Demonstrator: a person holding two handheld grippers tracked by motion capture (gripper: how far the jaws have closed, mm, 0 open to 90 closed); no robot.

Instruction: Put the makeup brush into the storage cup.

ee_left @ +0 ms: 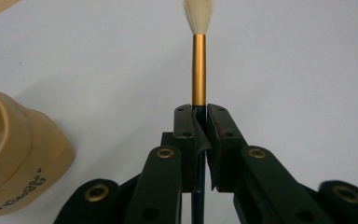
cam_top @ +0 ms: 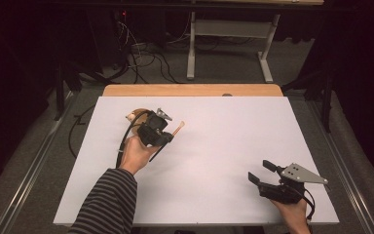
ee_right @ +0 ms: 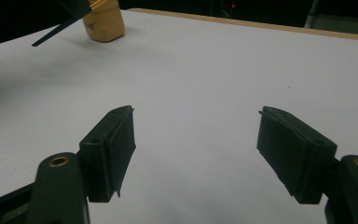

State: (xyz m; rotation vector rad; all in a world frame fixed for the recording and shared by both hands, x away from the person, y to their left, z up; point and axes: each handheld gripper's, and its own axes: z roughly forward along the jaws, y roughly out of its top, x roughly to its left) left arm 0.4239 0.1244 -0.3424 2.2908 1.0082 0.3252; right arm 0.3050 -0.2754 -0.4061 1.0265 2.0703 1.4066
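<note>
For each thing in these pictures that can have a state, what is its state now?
Left gripper: shut on the brush handle.
Brush: held by its handle, pale bristle tip pointing away from the fingers, above the table.
Right gripper: open, nothing between its fingers, near the table's front right corner.
Wooden holder: standing on the white table, beside the left gripper.

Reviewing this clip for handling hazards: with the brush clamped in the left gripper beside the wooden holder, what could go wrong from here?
1. The left gripper pinches the brush on its thin, round handle; it may swivel or slip between the jaws.
2. The wooden holder stands close beside that gripper; a sideways swing could knock it.
3. The bristle tip points toward the white table sheet; pressing down could splay it.
</note>
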